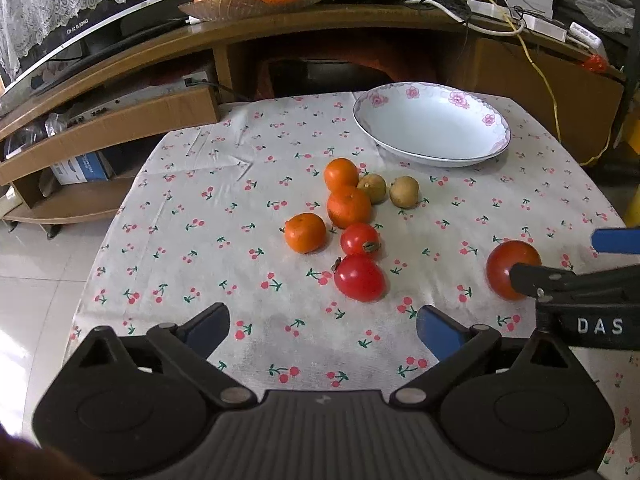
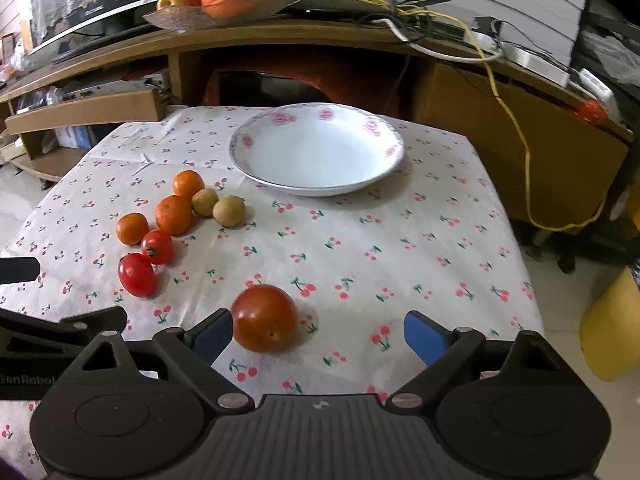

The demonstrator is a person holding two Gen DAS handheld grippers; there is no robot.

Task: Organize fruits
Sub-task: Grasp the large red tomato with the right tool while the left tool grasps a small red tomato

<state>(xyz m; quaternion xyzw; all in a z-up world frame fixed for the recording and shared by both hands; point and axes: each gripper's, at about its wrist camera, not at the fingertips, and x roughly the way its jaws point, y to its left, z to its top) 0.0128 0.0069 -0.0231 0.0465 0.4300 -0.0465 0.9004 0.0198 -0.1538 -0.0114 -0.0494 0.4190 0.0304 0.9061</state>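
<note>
On cherry-print tablecloth, near edge: right gripper, jaws spread wide, nothing clamped; large red tomato lying between the blue fingers, touching or nearly touching the left one, well clear of the right one. Same tomato seen from the left wrist camera at far right, partly hidden behind the right gripper's dark finger. Left gripper low over the cloth at the near left, jaws likewise wide apart, holding nothing, bare cloth between its blue pads. Centre-left of table: loose cluster of fruit, comprising two small red tomatoes side by side nearest the grippers, three oranges behind them, and two small brown round fruits on the right of the cluster, one touching an orange, the other just beside it. Far right of table: white shallow bowl with pink floral rim, standing well apart from the cluster, no fruit inside. Beyond the table: wooden shelf unit carrying a brown dish of larger oranges and an apple, plus a yellow cable trailing over its right end.
</note>
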